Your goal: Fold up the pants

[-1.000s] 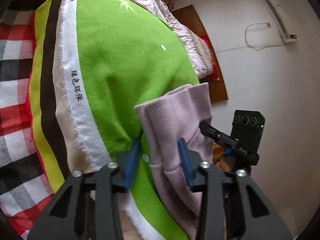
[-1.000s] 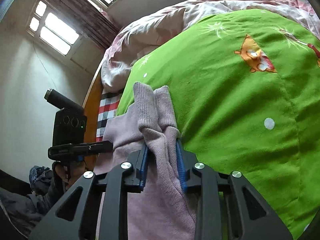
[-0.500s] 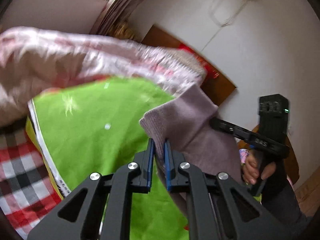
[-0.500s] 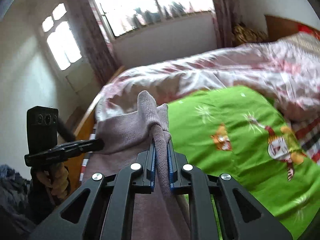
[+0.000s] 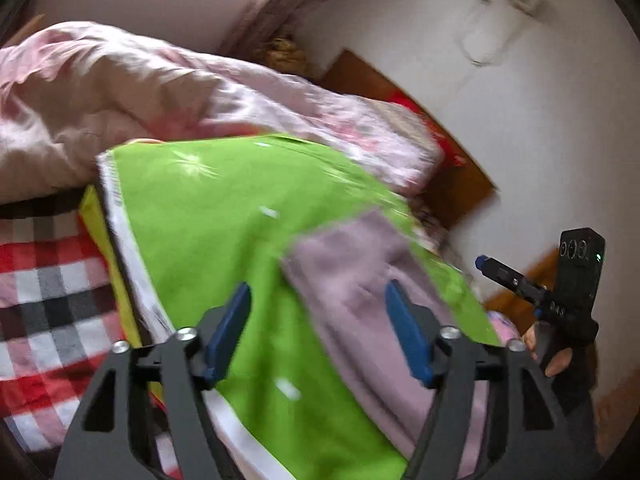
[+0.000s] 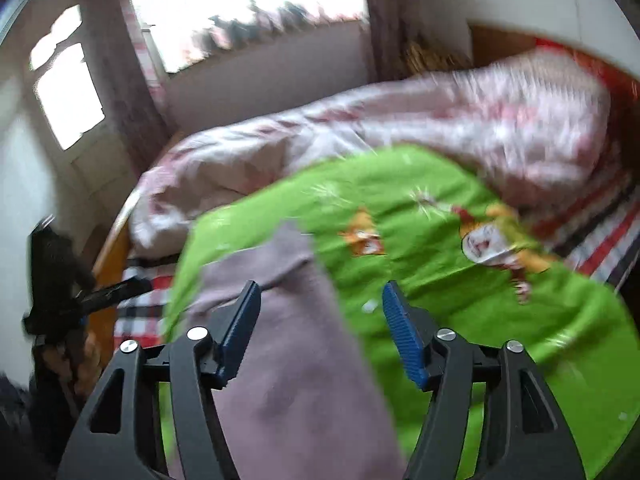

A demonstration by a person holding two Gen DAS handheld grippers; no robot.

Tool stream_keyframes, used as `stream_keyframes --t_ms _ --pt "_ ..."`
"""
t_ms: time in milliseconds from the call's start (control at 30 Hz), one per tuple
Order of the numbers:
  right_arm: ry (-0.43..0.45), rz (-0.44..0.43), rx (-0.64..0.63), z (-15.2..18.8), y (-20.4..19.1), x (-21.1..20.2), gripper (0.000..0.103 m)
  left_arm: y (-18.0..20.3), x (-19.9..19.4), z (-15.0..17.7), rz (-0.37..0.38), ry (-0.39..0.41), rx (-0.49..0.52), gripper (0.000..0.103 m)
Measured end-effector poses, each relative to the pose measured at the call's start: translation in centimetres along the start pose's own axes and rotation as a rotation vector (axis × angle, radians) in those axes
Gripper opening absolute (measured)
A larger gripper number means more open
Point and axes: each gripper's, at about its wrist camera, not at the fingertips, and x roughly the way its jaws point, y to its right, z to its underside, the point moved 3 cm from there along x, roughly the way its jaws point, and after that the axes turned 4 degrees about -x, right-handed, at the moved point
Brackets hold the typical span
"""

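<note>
A: Left wrist view, nearest first. Left gripper (image 5: 318,332), blue pads well apart, jaws opening. Nothing pinched.

B: And the pants?

A: Mauve knit pants (image 5: 360,280) lie flat on the green blanket (image 5: 208,232), on the bed. Their near part runs under the right-hand pad; the cloth looks clear of both pads, though blur makes it hard to say.

B: Right wrist view?

A: Right gripper (image 6: 320,328), jaws also opening, pads spread. The pants (image 6: 280,360) sit below and between them, toward the left pad, not clamped. The blanket there shows cartoon figures (image 6: 488,240).

B: Beside the blanket?

A: Red, white and black checked sheet (image 5: 44,300) along the blanket's left edge in the left view. Beyond the blanket, a rumpled pink quilt (image 5: 120,100).

B: Farther back?

A: Wooden headboard (image 5: 460,188) against a white wall. In the right view, a bright window (image 6: 248,8) behind the quilt. Each view catches the other gripper at its edge, with a gloved hand (image 5: 560,364) on the right one.
</note>
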Motion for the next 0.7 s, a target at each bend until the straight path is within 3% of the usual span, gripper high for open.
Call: stream_keyframes --t_ms 33,167,300,400,600,700 --pt "0.001 0.010 -0.030 1.5 -1.3 -1.8 0.051 1.1 -0.4 1.1 0.055 -0.036 0.016 0.080" --pt "-0.103 0.049 -0.066 10.0 -6.1 -6.5 0.030 3.6 1.0 5.1 0.183 -0.179 0.039 0.081" --pt "-0.201 0.110 -0.018 16.0 -8.5 -7.4 0.025 3.7 3.5 7.4 0.189 -0.262 0.017 0.077" --pt "-0.217 0.129 -0.011 18.0 -10.1 -7.2 0.024 3.4 4.3 8.3 0.216 -0.293 -0.011 0.075" --pt "-0.220 0.244 -0.023 19.0 -12.0 -6.1 0.023 2.6 2.7 9.8 0.259 -0.306 -0.021 0.075" --pt "-0.248 0.318 -0.087 19.8 -13.3 -6.0 0.024 2.4 1.8 10.6 0.293 -0.325 -0.029 0.076"
